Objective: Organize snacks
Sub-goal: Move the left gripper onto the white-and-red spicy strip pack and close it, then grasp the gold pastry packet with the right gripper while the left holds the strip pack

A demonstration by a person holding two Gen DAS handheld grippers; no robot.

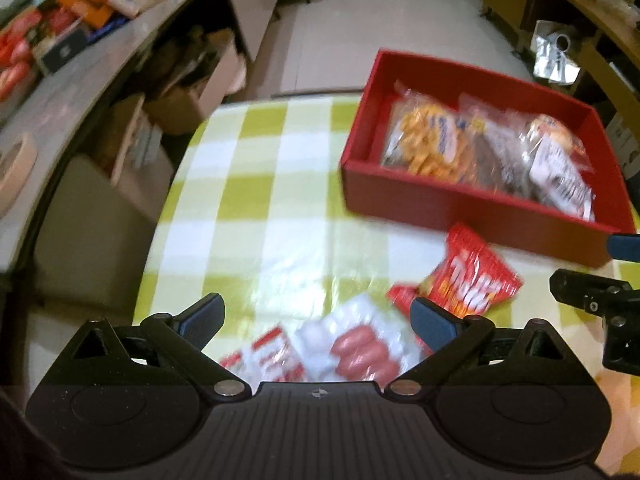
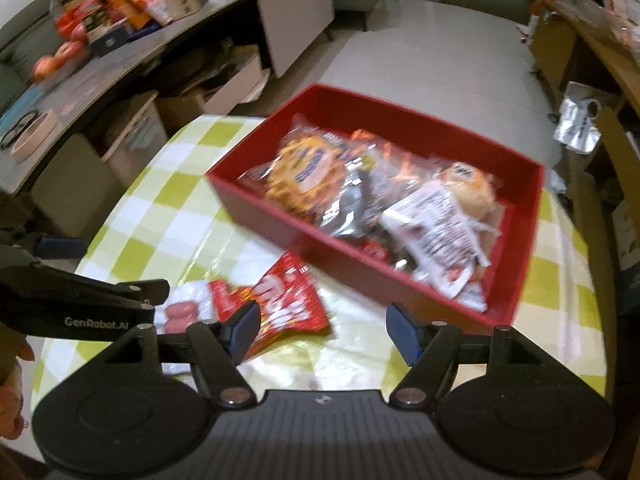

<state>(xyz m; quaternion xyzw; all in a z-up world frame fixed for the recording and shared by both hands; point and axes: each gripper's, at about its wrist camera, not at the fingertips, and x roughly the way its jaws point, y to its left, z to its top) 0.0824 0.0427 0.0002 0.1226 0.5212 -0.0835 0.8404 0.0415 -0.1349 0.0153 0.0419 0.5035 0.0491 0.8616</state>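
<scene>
A red box (image 1: 440, 200) (image 2: 280, 216) with several snack bags inside stands on the green-checked tablecloth (image 1: 260, 200) (image 2: 168, 208). In front of it lies a red snack packet (image 1: 472, 280) (image 2: 288, 300). Beside that packet lies a clear sausage pack (image 1: 360, 348) (image 2: 182, 314). My left gripper (image 1: 320, 320) hangs open over the sausage pack with nothing between its fingers. My right gripper (image 2: 322, 328) is open above the cloth just right of the red packet, its left finger (image 2: 244, 328) overlapping the packet's edge. The left gripper's arm (image 2: 80, 304) shows at the left of the right wrist view.
A long counter (image 1: 80, 72) (image 2: 120, 60) cluttered with boxes and fruit runs along the left, with cardboard boxes (image 1: 192, 96) under it. A wooden shelf (image 2: 600, 64) stands at the right. The table's rounded edge falls off at the left onto pale floor (image 1: 380, 20).
</scene>
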